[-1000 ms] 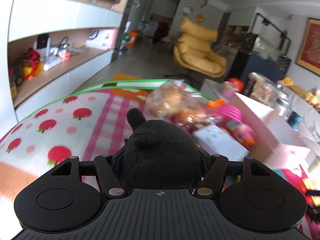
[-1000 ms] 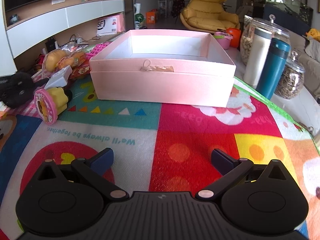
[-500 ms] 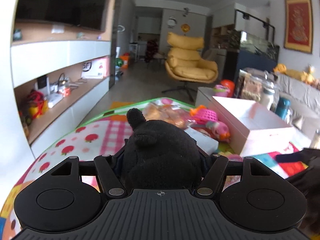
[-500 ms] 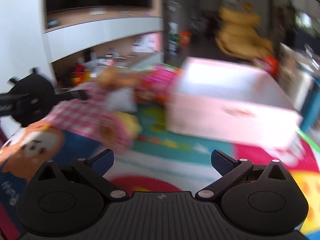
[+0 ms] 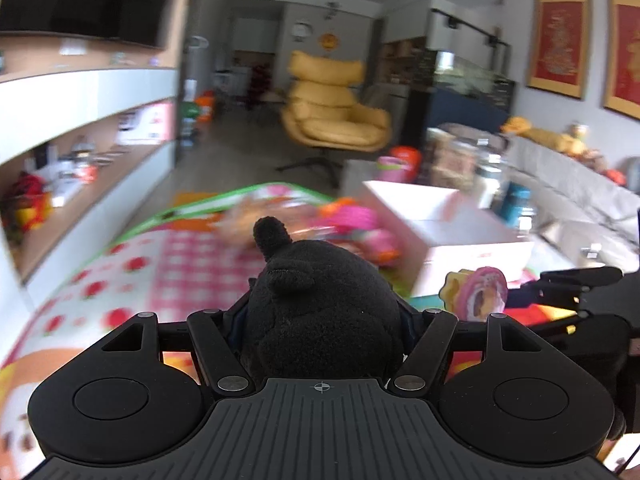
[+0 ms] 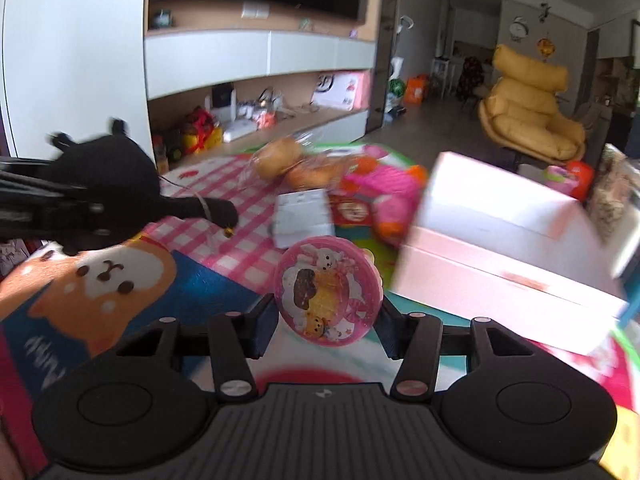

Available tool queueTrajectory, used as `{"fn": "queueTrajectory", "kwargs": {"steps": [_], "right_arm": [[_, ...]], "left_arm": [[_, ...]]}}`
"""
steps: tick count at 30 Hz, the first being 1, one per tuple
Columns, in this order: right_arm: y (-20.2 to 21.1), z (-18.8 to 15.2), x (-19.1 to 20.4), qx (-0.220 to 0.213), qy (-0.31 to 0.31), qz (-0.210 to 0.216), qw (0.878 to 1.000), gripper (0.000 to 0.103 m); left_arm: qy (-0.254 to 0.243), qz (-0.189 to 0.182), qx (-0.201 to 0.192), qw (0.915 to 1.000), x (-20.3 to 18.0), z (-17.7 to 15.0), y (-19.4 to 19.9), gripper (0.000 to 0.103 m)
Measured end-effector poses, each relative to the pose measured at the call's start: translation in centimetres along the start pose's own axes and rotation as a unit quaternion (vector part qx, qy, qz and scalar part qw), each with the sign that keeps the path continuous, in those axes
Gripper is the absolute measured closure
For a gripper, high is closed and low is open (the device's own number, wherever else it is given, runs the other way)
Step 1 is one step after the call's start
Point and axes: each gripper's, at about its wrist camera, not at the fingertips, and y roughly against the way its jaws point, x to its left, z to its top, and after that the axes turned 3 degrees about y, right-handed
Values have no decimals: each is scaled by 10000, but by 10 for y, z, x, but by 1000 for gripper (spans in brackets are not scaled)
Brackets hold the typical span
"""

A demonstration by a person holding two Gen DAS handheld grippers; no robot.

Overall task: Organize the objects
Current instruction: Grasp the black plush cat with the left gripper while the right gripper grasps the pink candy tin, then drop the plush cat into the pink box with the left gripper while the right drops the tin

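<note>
My left gripper (image 5: 324,314) is shut on a black plush toy (image 5: 320,280), which fills the space between its fingers and hangs above the colourful play mat (image 5: 192,264). The same plush (image 6: 108,176) shows at the left of the right wrist view. A pink round toy (image 6: 328,292) with cartoon animals on its face sits between the fingers of my right gripper (image 6: 329,322). Its jaws are closing and both pads touch the toy's rim. The left wrist view shows that toy (image 5: 482,294) off the mat. An open pink box (image 6: 500,248) stands to the right.
A bag of bread rolls (image 6: 280,156), a small white box (image 6: 300,216) and pink toys (image 6: 380,192) lie on the mat behind. Jars (image 5: 452,160) and a blue bottle (image 5: 516,200) stand beyond the pink box. Shelving runs along the left and a yellow armchair (image 5: 332,116) stands far back.
My right gripper swung left from the pink box, and its wide-open jaws have come in onto the pink round toy. My left gripper rose and turned right, still holding the plush.
</note>
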Motion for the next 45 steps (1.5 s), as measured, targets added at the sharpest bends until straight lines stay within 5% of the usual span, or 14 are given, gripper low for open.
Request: {"fn": "queueTrajectory", "kwargs": {"steps": [5,9,14,18,22,27,30,37,42,45], "right_arm": [[51,-14,-35,-329,-202,-444,9983,52],[58,-18,-61,-527,-469,-767,9946,52],[46,-24,-81,-385,-687,-935,9925,52],[45,-28,-99,-381,-829,-1023,9906,52],[42,-24,-116,-461,-1018,-1099,9876,52],[25,26,-150,-858,-1222,-1090,9828,50],[1,59,-167,-837,-1290,-1199,9808,7],[0,25,-146,-687,-1338,-970,9839,0],[-2,-22,-117,-288,-1579,-909,9828,0],[-10,-43,-113,-73,-1901,-782,9786,0]], "left_arm": [[-227,-729,-277,9967,-76,50,-47,29],[262,-1125,-352,9927,-116,83,-125,27],[-595,-298,607,9959,-155,70,-221,32],[-644,-556,301,9959,-152,70,-211,36],[199,-1128,-372,9927,-116,77,-167,36],[123,-666,-834,9942,-86,71,-137,36],[69,-140,-660,9977,-63,61,-126,36],[1136,246,138,9931,9,28,-108,36],[1829,179,461,9819,4,24,-126,36],[1775,501,558,9813,-1,32,-143,36]]}}
